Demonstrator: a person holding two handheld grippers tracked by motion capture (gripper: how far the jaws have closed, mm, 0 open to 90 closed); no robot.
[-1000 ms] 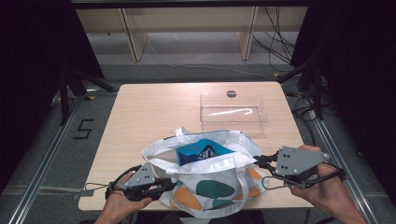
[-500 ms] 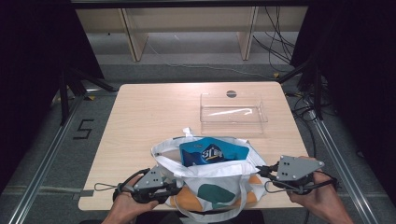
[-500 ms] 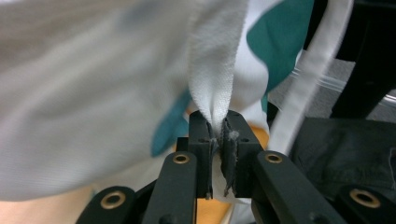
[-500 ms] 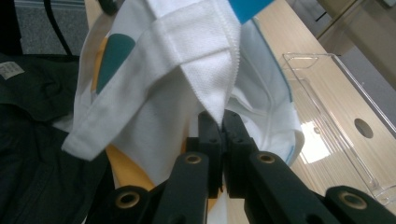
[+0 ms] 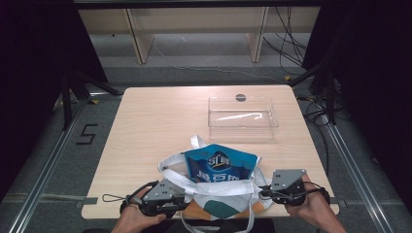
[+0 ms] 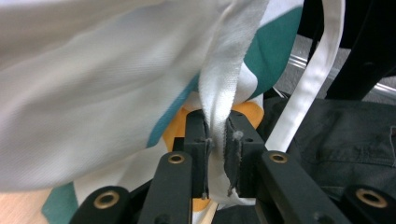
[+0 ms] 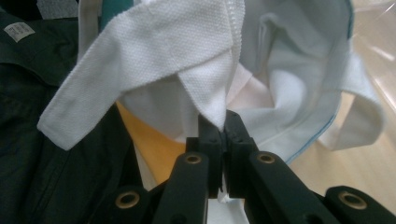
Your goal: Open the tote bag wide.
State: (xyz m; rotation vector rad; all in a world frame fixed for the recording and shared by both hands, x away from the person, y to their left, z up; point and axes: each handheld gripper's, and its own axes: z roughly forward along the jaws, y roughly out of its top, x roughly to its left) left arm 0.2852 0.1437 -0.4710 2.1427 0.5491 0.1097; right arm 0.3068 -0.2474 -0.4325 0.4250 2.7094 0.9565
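Observation:
A white tote bag (image 5: 219, 190) with teal and orange patches rests at the table's front edge. A blue snack bag (image 5: 219, 164) sticks out of its open mouth toward the far side. My left gripper (image 5: 187, 195) holds the tote's left rim. In the left gripper view a fold of white cloth (image 6: 219, 84) runs down between the pads of that gripper (image 6: 215, 122); its jaws have just been opening slightly, and the cloth still fills the gap. My right gripper (image 5: 264, 192) is shut on the right rim, the white fabric (image 7: 205, 79) pinched at its tips (image 7: 222, 123).
A clear plastic box (image 5: 243, 117) stands empty at the back right of the wooden table (image 5: 155, 121). The person's dark clothing (image 7: 51, 154) lies just behind the front edge, and a loose handle strap (image 6: 310, 79) hangs over it.
Both hands have sunk, the right one more, and the tote has come down with them onto the table's front edge. The blue snack bag now lies lower and flatter.

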